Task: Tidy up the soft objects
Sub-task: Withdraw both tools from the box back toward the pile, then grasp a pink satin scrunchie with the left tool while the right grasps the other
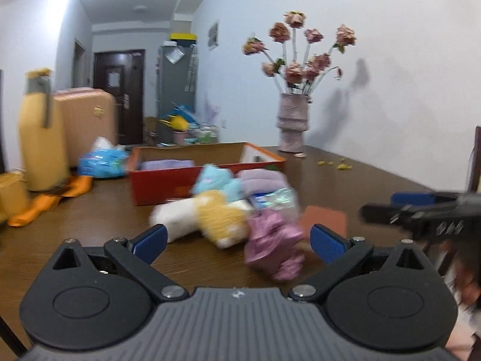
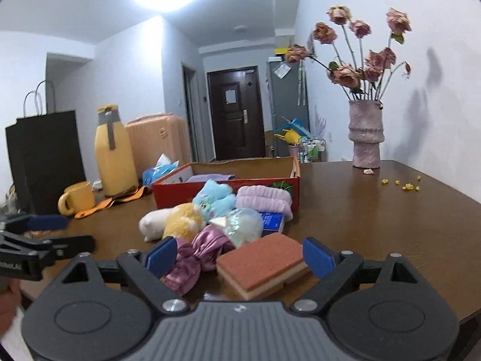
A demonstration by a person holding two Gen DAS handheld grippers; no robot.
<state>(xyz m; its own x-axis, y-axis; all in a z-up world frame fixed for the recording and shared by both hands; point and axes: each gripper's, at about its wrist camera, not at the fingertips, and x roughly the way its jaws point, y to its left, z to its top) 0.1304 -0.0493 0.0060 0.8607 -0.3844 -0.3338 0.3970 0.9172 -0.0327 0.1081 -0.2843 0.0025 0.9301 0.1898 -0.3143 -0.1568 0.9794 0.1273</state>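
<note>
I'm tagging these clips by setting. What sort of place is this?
Most likely a lived-in apartment, at a dining table. A dark entry door, a peach suitcase and a vase of dried roses all suggest a home, not a lab.

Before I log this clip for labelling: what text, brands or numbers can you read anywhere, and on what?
"obotLAI", first letter cut off: on the left gripper body, at the right wrist view's left edge.
Red box front print: too blurred.
Blue packet print: too small.
Paper on the door: unreadable.
</note>
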